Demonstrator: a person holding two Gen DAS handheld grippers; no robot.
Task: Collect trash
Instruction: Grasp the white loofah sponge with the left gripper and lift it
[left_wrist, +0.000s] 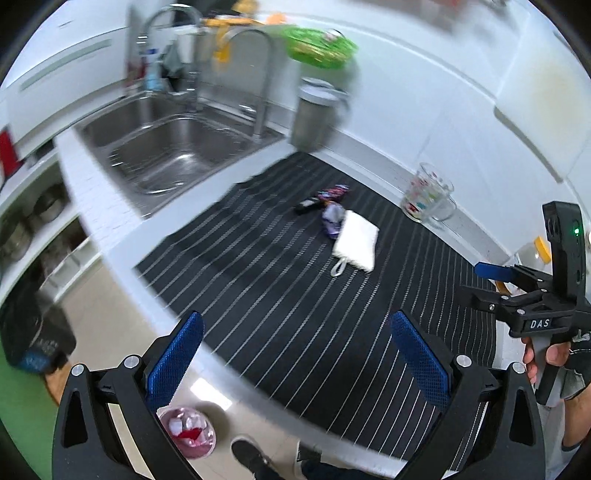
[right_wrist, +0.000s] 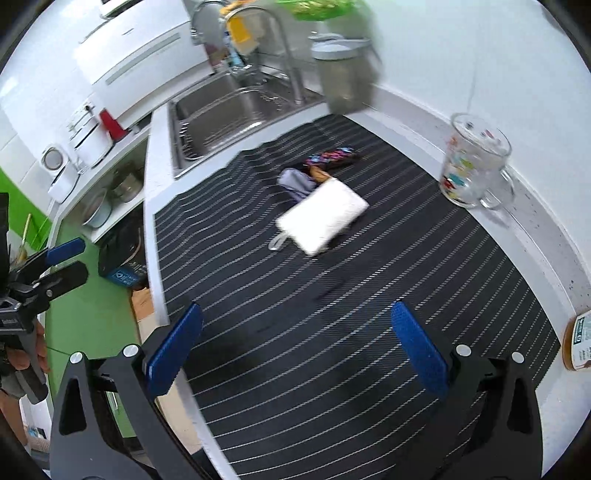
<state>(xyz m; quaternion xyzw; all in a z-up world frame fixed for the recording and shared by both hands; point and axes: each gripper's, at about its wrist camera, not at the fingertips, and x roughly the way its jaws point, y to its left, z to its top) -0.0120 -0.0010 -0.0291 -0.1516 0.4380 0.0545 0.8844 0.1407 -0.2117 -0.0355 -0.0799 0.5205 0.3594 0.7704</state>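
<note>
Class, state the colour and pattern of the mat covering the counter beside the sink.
The mat is black with thin white stripes; the right wrist view shows it best.

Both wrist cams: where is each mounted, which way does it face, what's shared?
Left wrist: on the left gripper, facing the striped mat and sink; right gripper and hand at right.
Right wrist: on the right gripper, facing the same mat; left gripper at left.
Shared: white cloth, wrappers, glass mug.
</note>
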